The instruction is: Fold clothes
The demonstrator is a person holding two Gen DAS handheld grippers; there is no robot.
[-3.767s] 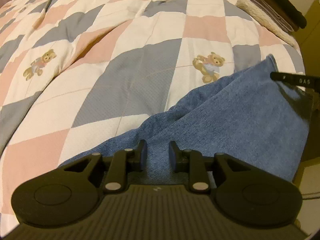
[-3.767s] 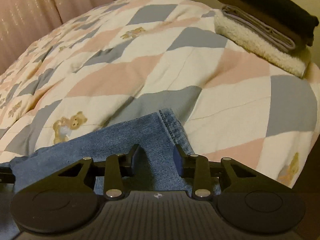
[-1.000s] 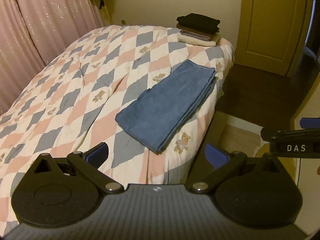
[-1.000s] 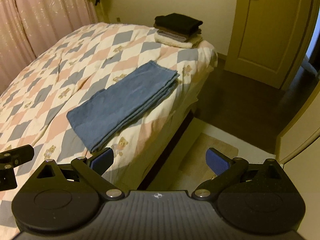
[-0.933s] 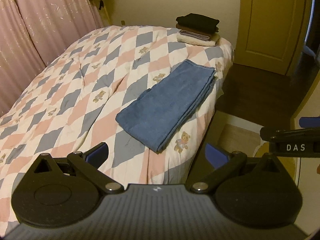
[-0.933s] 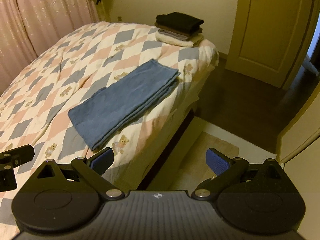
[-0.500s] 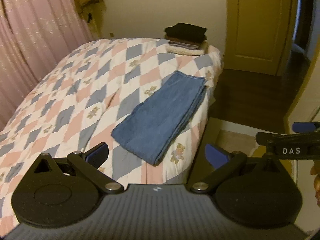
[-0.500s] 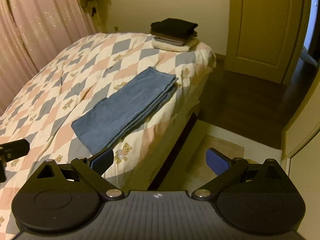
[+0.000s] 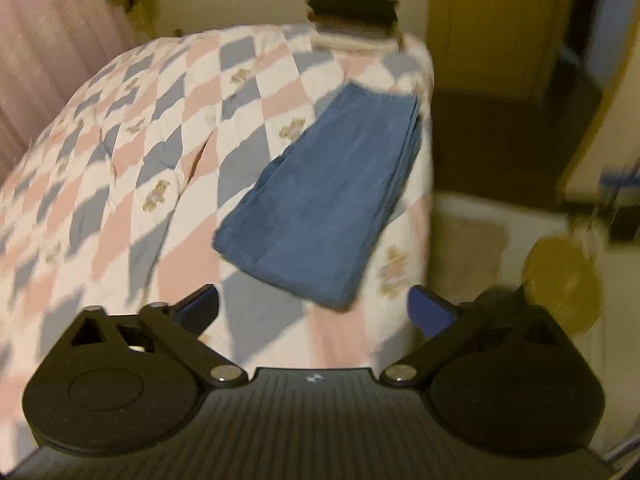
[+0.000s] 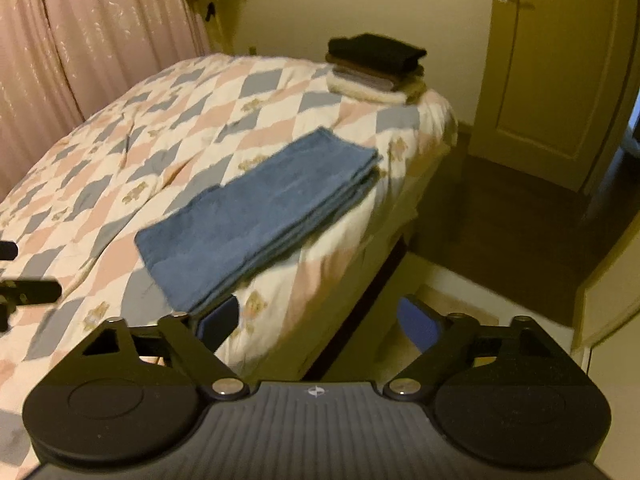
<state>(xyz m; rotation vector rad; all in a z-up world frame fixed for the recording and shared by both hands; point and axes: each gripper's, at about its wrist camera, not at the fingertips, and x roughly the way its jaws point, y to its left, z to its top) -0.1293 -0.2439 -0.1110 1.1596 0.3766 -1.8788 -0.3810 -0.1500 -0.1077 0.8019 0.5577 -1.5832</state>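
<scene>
Closing with nothing between them, the jaws of the left gripper (image 9: 314,304) and the right gripper (image 10: 318,318) are being held spread above the near edge of the bed (image 10: 344,280), and no cloth is being touched by either. Because the left wrist view is being blurred by motion, the near end of the folded jeans (image 10: 260,216) is being judged only roughly, and a grab made at this pace is likely to be landing on the patterned quilt (image 10: 120,184) instead of the denim. The jeans are lying flat along the right edge of the bed, their long side close to the drop, so a push from the near end is risking the whole fold being slid over the side onto the floor (image 10: 500,220). Several layers are being shown at the right-hand edge of the fold; if only the top layer is being pinched, the fold is probably being pulled open. Farther off, at the far right corner of the bed, a stack of folded clothes (image 10: 376,68) is resting near the corner, where a careless placement could be toppling it.
</scene>
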